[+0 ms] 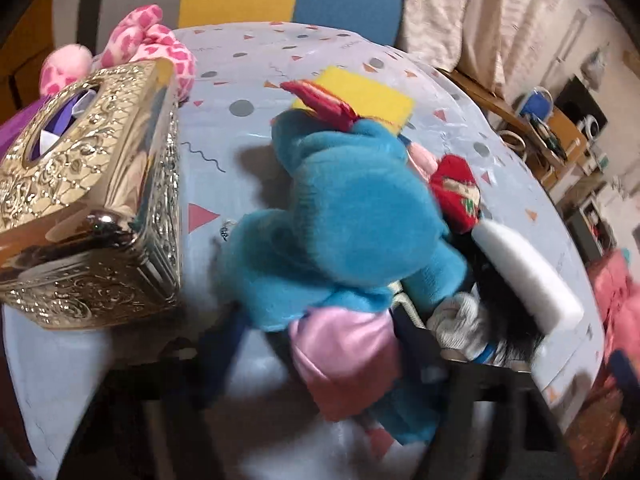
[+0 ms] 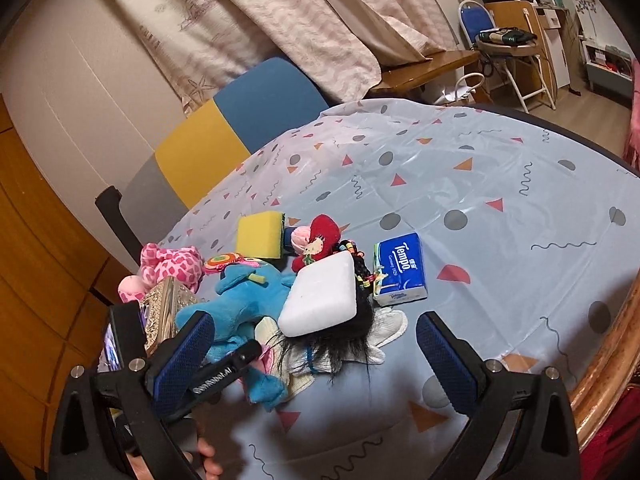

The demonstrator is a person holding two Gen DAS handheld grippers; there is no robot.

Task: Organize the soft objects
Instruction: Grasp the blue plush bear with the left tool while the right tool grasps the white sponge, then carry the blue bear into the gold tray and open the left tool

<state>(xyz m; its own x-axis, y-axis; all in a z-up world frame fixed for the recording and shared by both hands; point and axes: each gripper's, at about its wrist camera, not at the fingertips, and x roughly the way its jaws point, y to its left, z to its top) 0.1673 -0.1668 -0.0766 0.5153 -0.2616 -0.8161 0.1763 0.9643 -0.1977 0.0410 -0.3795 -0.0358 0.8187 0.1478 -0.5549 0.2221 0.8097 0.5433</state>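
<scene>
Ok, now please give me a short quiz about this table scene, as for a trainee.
1. True or false: the white foam block lies flat on the bare tablecloth and touches nothing else.
2. Where is the blue tissue pack? A) on top of a gold box; B) on the tablecloth, beside the foam block; C) between the right gripper's fingers.
3. Does the right gripper hold anything?

Key
1. False: it rests on the black hair.
2. B.
3. No: its jaws stand wide open and grip nothing.
</scene>
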